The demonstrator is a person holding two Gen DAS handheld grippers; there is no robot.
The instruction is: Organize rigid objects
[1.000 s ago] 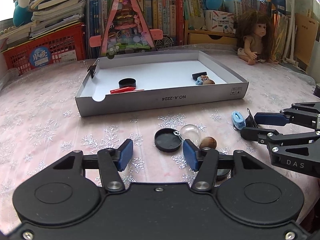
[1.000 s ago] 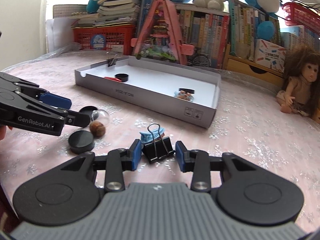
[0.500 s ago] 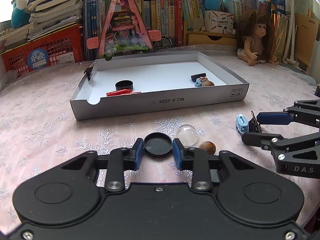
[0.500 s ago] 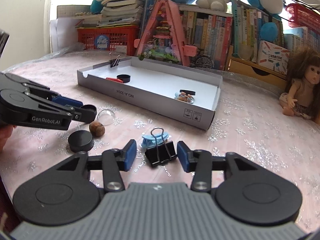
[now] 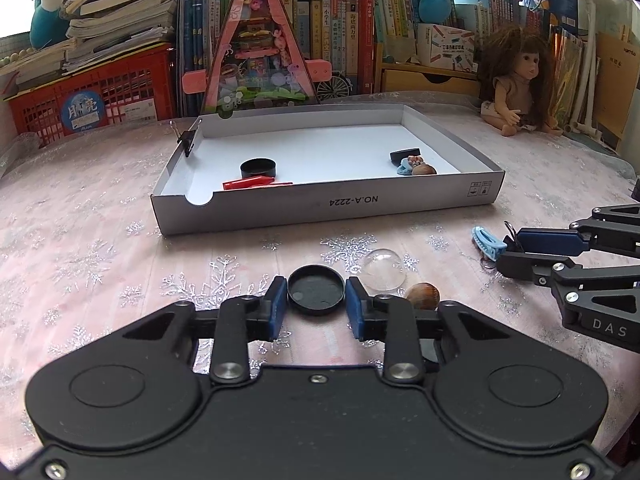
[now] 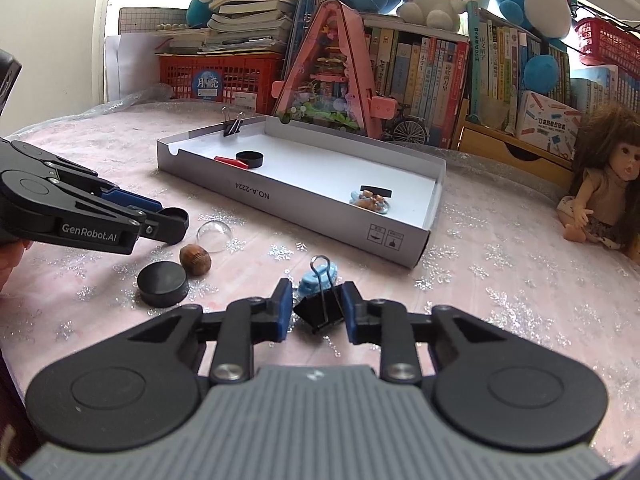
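Left wrist view: the left gripper [image 5: 316,302] has its fingers [image 5: 278,304] clamped on a black cap [image 5: 316,290], one blue pad on each side of its rim. Just right of the cap on the pink surface [image 5: 80,248] lie a clear dome [image 5: 385,270] and a brown nut [image 5: 422,297]. Farther back sits a grey tray [image 5: 320,210] holding another cap [image 5: 258,168], a red piece [image 5: 248,183] and a small cluster of items [image 5: 414,166] near its right wall; a clip [image 5: 186,142] bites its left rim.

Right wrist view: the right gripper [image 6: 316,312] has its fingers [image 6: 284,308] closed on a black binder clip [image 6: 322,312], which is tilted between the pads, its wire handle standing up. Just behind it lies a blue hair clip [image 6: 316,282]. A black disc [image 6: 162,283] rests beside the nut [image 6: 195,259]. A doll [image 6: 604,196] sits far right.
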